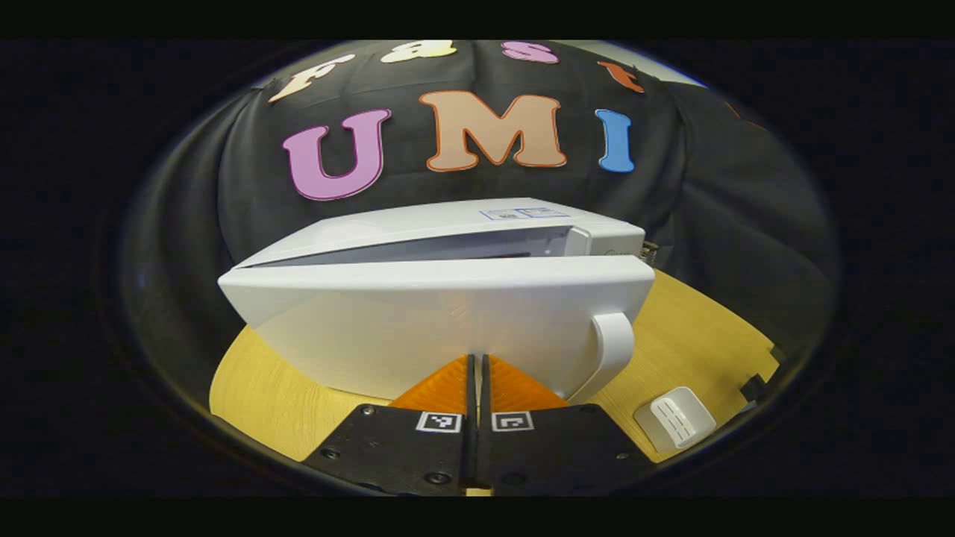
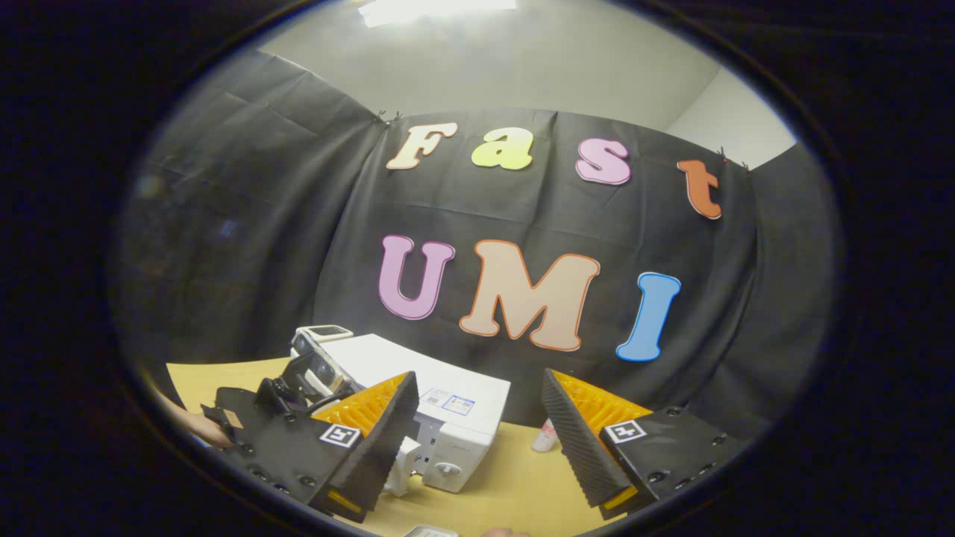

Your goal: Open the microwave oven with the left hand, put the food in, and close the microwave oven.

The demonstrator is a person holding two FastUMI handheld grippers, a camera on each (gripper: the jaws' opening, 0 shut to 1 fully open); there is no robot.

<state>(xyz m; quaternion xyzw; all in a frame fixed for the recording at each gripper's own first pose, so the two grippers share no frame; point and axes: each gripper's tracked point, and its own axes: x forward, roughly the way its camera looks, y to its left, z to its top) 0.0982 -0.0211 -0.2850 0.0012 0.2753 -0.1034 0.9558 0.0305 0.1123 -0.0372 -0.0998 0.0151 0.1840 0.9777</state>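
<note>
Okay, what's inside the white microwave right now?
The white microwave oven's door stands slightly ajar, with the left claw shut, its tips at the door. Through the gap only a shadowed strip of the cavity shows; the door covers the rest, so any contents are hidden.

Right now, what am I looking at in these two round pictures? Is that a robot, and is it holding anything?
There is no robot arm here. A person holds a two-finger gripper in each hand, and a small camera rides on each one. The left gripper view looks along the left gripper. Its jaws are shut together with nothing between them, and their tips are close to the door of a white microwave oven. The door stands slightly ajar. The oven sits on a wooden table, with a small white object beside it; I cannot tell what that is. The right gripper view looks along the right gripper, whose jaws are wide open and empty. It also shows the oven farther off.
</note>
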